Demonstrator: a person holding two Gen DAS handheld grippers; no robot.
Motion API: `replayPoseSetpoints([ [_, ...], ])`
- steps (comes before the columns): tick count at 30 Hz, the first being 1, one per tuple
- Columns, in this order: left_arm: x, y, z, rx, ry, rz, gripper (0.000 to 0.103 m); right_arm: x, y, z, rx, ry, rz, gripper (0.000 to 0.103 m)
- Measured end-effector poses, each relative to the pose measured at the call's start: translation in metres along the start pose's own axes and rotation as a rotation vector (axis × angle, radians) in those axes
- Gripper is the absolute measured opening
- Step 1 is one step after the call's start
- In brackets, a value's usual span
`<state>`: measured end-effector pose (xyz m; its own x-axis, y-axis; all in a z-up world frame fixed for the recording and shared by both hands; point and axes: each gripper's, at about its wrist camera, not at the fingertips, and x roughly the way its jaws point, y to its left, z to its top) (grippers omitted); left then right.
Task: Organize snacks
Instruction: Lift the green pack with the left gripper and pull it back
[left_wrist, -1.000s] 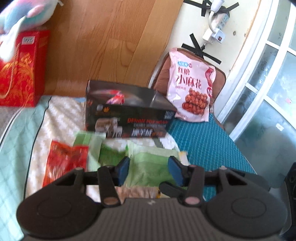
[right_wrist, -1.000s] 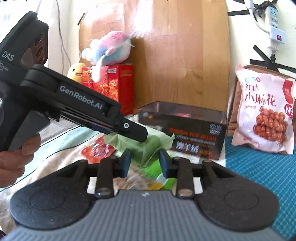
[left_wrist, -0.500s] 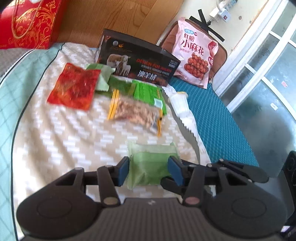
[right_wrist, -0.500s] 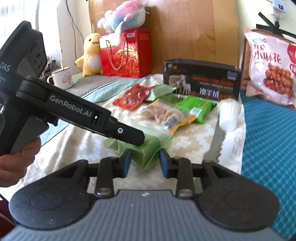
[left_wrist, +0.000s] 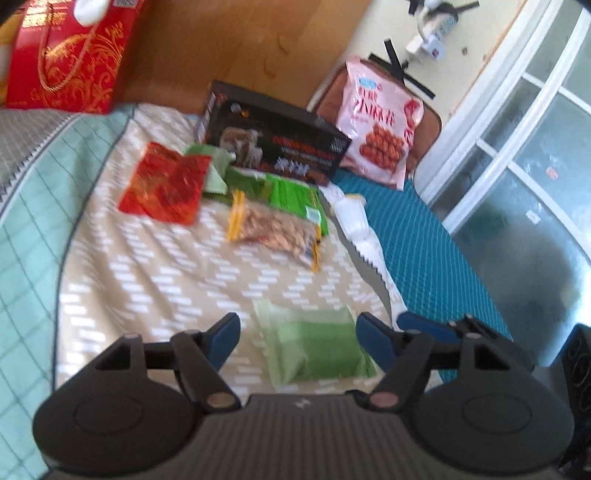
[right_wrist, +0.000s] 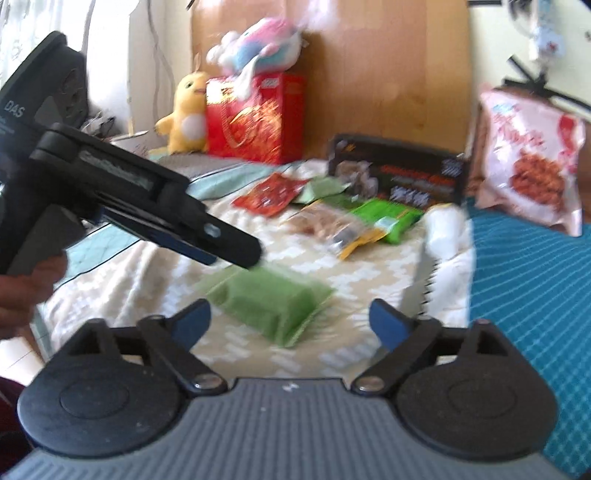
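- The left gripper (left_wrist: 297, 334) is to the left, jaws opening, its pads clear of the green packet (left_wrist: 314, 345) lying flat on the patterned blanket (left_wrist: 147, 266) between them.
- The right gripper (right_wrist: 290, 321) is opening too — the packet's long axis slants across its gap (blurred), just ahead.
- Both are about equally near.

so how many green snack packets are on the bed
3, and more may be hidden. A pale green plastic packet lies nearest. A bright green packet sits beside the black box. A light green packet peeks from behind the red packet.
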<state>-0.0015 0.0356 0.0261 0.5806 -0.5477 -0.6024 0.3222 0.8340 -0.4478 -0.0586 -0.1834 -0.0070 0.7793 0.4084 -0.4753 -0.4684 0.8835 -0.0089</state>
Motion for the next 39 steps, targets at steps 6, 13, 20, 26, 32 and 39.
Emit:
replayPoseSetpoints([
  [6, -0.005, 0.01, 0.002, -0.021, -0.016, 0.012, 0.072, 0.007, -0.005, -0.002, 0.034, 0.04, 0.013, 0.097],
  [13, 0.003, 0.012, -0.001, -0.022, 0.006, -0.002, 0.072, 0.014, -0.004, -0.004, 0.043, 0.089, 0.019, 0.097],
  [20, 0.011, 0.014, -0.003, -0.038, 0.032, -0.013, 0.071, 0.015, -0.002, -0.005, 0.025, 0.099, 0.013, 0.097],
  [26, 0.012, 0.016, -0.003, -0.044, 0.036, -0.015, 0.071, 0.017, -0.001, -0.004, 0.012, 0.101, 0.016, 0.1],
  [32, 0.014, 0.013, -0.001, -0.045, 0.049, -0.034, 0.071, 0.017, -0.001, -0.005, 0.006, 0.093, 0.022, 0.099],
  [39, 0.018, 0.011, -0.001, -0.032, 0.066, -0.053, 0.067, 0.016, 0.003, -0.003, -0.019, 0.074, 0.056, 0.083],
])
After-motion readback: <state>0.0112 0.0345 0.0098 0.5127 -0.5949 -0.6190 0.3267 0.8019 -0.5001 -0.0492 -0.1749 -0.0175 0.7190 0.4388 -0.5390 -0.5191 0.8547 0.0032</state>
